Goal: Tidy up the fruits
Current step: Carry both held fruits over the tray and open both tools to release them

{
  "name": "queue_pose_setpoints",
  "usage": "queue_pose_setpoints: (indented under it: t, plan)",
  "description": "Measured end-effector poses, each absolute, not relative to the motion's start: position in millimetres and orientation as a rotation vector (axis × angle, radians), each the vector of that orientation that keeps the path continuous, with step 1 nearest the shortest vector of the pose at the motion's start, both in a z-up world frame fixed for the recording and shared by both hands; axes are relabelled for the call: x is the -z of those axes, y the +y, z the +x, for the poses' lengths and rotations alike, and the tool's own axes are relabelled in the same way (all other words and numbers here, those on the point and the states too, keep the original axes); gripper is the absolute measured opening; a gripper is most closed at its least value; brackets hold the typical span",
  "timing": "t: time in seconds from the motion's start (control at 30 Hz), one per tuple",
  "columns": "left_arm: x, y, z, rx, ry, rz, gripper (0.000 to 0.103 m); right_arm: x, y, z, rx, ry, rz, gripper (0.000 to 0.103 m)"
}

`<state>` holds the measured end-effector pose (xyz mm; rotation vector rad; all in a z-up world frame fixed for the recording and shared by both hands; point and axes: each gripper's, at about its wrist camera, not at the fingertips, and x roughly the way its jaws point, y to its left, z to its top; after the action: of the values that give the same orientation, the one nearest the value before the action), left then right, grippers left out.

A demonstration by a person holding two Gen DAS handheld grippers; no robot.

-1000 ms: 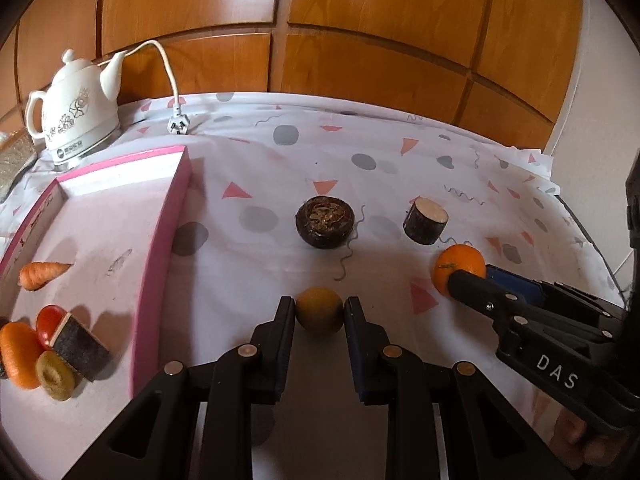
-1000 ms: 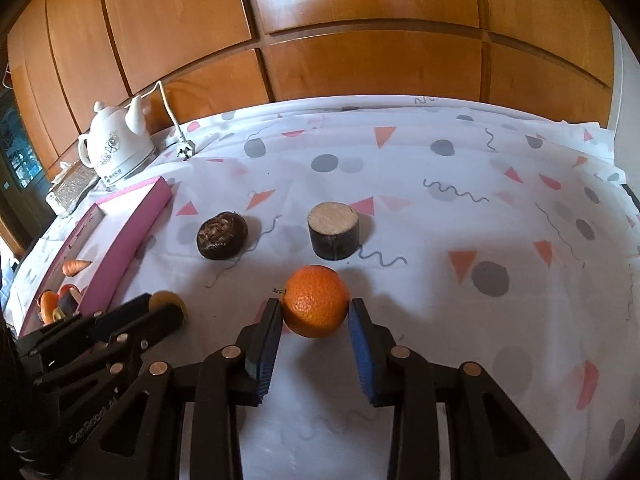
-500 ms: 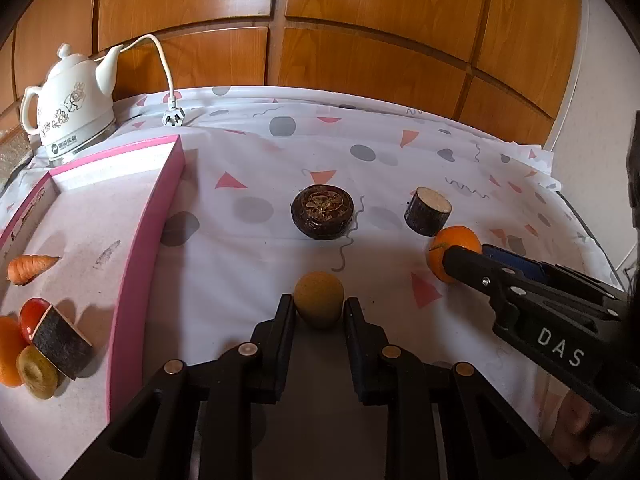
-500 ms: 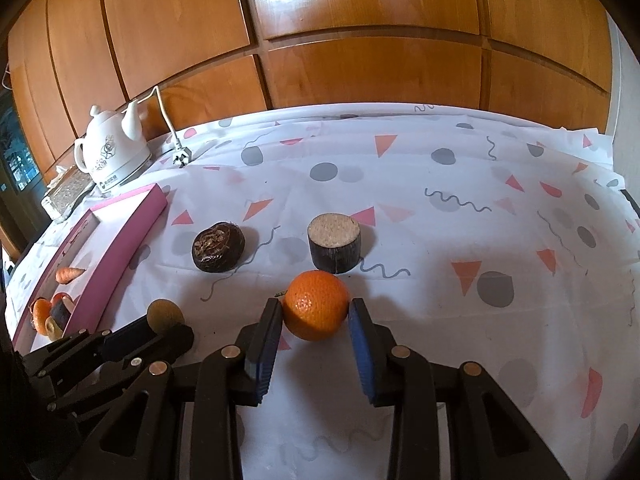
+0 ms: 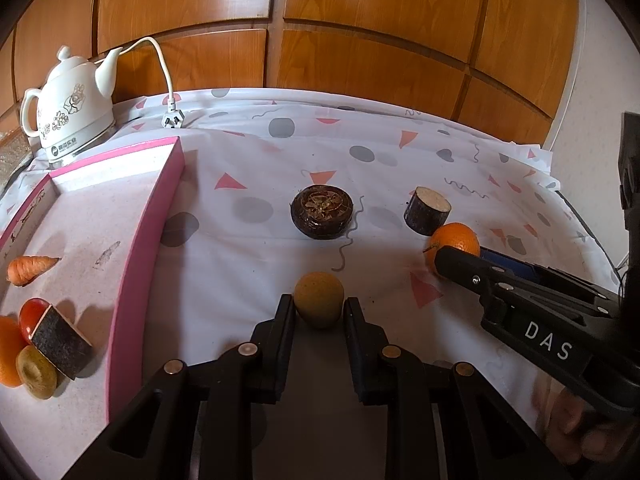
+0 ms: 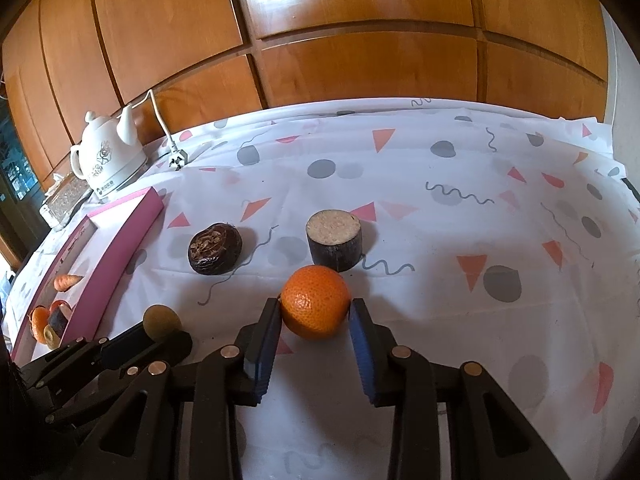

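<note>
While both grippers pointed down at the patterned tablecloth (image 6: 440, 168), each had a round fruit between its fingers.

Left gripper (image 5: 319, 306): closed nearly all the way, its two black fingers pressed against the sides of a yellow-brown fruit (image 5: 319, 298); the fruit sat low over the cloth, and whether it touched the cloth could not be told.

Right gripper (image 6: 315, 310): narrowed onto an orange (image 6: 315, 306), blue pads against both its sides; the orange was just in front of the cut log-like piece.

Cut log-like piece (image 6: 334, 244): upright on the cloth, pale cut face up, dark skin round it.

Dark round fruit (image 6: 215, 247): on the cloth to the left of the log-like piece, apart from it.

Pink tray (image 5: 132, 280): at the left edge of the table, holding a carrot (image 5: 28, 269), a red fruit (image 5: 34, 312), another orange piece (image 5: 8, 350), a dark-skinned wedge (image 5: 60, 346) and a green-yellow fruit (image 5: 36, 370), the last four bunched together.

White kettle (image 5: 72, 104): behind the tray, against the wooden panels (image 5: 360, 20), its plug (image 5: 172, 118) lying on the cloth.
</note>
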<state>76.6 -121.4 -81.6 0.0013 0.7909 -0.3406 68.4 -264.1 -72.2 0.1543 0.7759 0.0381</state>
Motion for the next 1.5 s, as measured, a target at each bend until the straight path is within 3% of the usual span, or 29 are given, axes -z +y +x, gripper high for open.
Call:
queue_pose_setpoints:
  t: [0.53, 0.77, 1.07, 1.5]
  plan:
    - [73.5, -117.7, 71.4, 0.343, 0.81, -0.005, 0.023, 70.8, -253.0, 66.2, -0.011, 0.782, 0.079, 0.034]
    - [35.4, -106.7, 53.3, 0.352, 0.739, -0.03, 0.023, 58.0, -250.0, 52.7, -0.029, 0.779, 0.095, 0.034]
    - [1.8, -63.3, 52.3, 0.262, 0.686, -0.068, 0.023, 31.8, -218.7, 51.5, -0.153, 0.765, 0.114, 0.034]
    - [-1.2, -4.1, 57.6, 0.153, 0.675, -0.12, 0.023, 25.1, -162.0, 51.4, -0.322, 0.797, 0.065, 0.034]
